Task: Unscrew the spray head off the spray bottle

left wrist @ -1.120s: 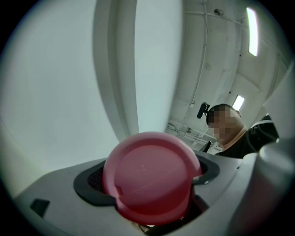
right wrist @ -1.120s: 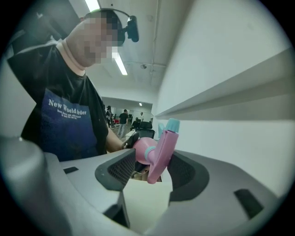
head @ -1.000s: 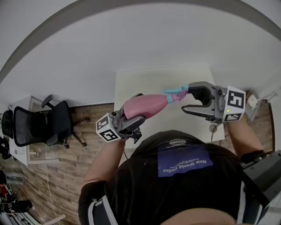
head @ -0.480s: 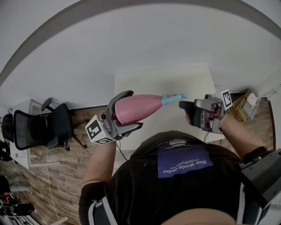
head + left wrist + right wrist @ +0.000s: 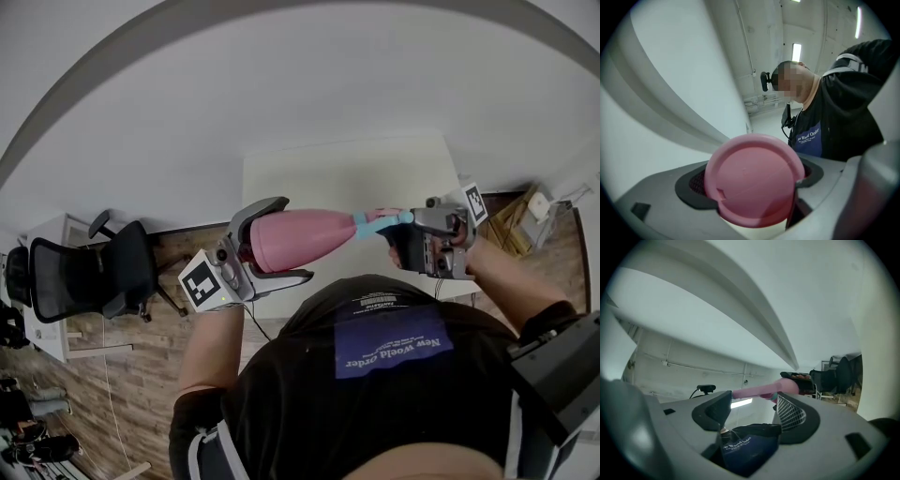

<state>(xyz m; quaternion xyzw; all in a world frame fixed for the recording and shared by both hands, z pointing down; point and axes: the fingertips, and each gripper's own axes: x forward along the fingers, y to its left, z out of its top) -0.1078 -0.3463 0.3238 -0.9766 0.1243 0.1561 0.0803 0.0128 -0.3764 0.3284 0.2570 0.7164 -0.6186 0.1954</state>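
Head view: the pink spray bottle [image 5: 305, 238] is held lying level in the air before the person's chest, over the near edge of the white tabletop [image 5: 356, 173]. Its wide base is clamped in the left claw [image 5: 286, 239], one jaw above the body and one below, and its neck is turned toward the person's right. The spray head [image 5: 378, 220], with a teal collar and a pink top, is seated on the neck. The right claw [image 5: 401, 234] is shown at the tip of the spray head, with its marker cube [image 5: 472, 200] turned to the far side. A black office chair [image 5: 94, 267] stands on the wood floor [image 5: 141, 375], well apart from the tabletop on the person's left.

Left gripper view: the round pink base of the bottle fills the gap between the two jaws, and both pads are pressed against its sides. The person's dark shirt [image 5: 839, 117] is seen behind it.

Right gripper view: the jaws are shown apart with nothing gripped, and the shirt is visible through the gap. The pink spray head lies across just beyond the jaw tips; contact with either pad cannot be determined
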